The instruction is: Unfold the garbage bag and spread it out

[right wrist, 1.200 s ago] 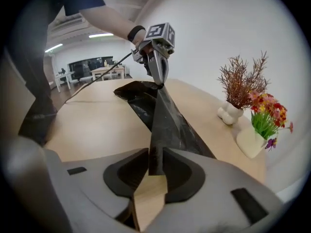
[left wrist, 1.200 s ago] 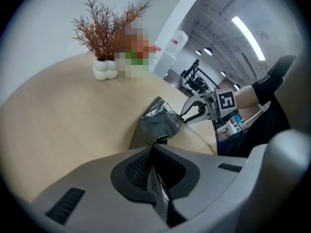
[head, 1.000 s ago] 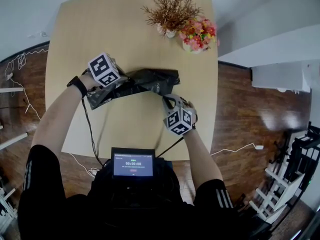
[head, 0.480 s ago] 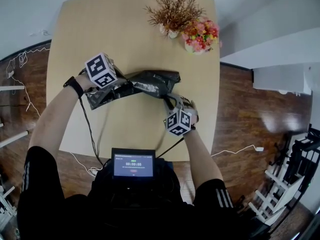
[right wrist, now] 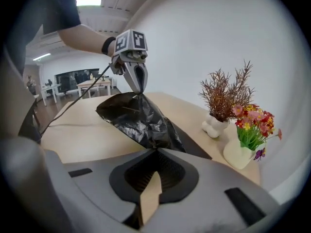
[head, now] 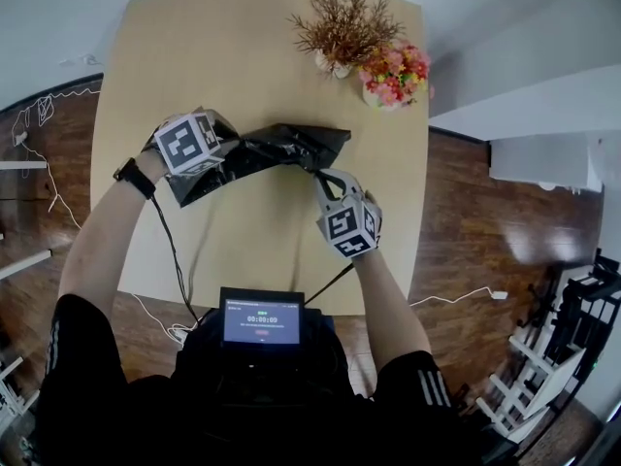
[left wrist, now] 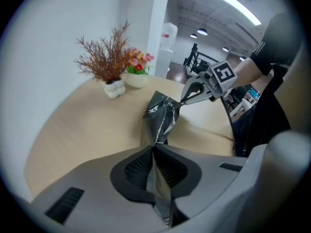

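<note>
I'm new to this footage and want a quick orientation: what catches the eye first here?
A crumpled black garbage bag stretches between the left gripper and the right gripper, each shut on one end, over the middle of the pale wooden table. At the table's far edge stand a brown dried plant and, beside it, a pot of bright flowers.

Illumination is bright and even: a white ceiling strip light (left wrist: 235, 4) shows in the left gripper view and another (right wrist: 88, 2) in the right gripper view, and the black plastic garbage bag (head: 281, 149) casts a dark shadow close beneath it on the pale wooden table (head: 252, 66). Small highlights glint on the bag's glossy creases without washout. Both gripper views bend strongly at the edges and darken to black corners, with the nearest foreground soft; the head view is sharp, its walls and floor curving.
</note>
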### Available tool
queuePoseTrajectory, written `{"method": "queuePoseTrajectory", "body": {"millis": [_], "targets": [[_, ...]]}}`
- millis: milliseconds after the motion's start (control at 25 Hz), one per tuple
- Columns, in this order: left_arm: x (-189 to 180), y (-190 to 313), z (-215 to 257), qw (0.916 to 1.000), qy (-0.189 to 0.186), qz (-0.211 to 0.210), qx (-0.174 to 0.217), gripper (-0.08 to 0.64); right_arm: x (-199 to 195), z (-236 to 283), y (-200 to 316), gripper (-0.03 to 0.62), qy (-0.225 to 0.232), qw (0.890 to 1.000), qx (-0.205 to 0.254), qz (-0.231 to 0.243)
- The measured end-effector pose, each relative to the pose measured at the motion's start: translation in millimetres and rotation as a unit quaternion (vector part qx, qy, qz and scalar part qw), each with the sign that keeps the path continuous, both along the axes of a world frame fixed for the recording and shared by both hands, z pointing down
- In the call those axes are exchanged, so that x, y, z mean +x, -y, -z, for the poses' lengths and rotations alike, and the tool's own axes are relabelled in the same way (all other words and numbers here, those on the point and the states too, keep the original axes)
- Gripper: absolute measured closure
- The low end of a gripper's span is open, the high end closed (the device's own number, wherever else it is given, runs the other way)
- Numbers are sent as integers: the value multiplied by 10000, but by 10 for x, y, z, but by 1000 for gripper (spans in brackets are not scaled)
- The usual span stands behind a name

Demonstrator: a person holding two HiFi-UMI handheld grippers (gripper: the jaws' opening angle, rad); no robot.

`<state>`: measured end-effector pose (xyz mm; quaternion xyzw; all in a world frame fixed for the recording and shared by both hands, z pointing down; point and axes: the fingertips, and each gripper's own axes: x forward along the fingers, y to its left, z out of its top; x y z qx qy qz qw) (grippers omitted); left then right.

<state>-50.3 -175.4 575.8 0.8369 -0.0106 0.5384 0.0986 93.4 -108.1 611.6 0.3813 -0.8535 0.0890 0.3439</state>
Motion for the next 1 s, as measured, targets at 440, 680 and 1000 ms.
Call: {"method": "queuePoseTrajectory", "body": {"millis": [440, 680, 1000], "targets": [[-536, -274, 213, 9959, 42, 580, 696, 396, -218, 155, 270, 586, 41, 9999, 123, 105], [-119, -701, -421, 9983, -238, 469, 264, 413, -225, 393, 576, 586, -102, 9990, 308, 312], [-115, -365, -1179, 9924, 386, 1157, -171, 413, -273, 541, 746, 586, -138, 9985, 251, 466]]}}
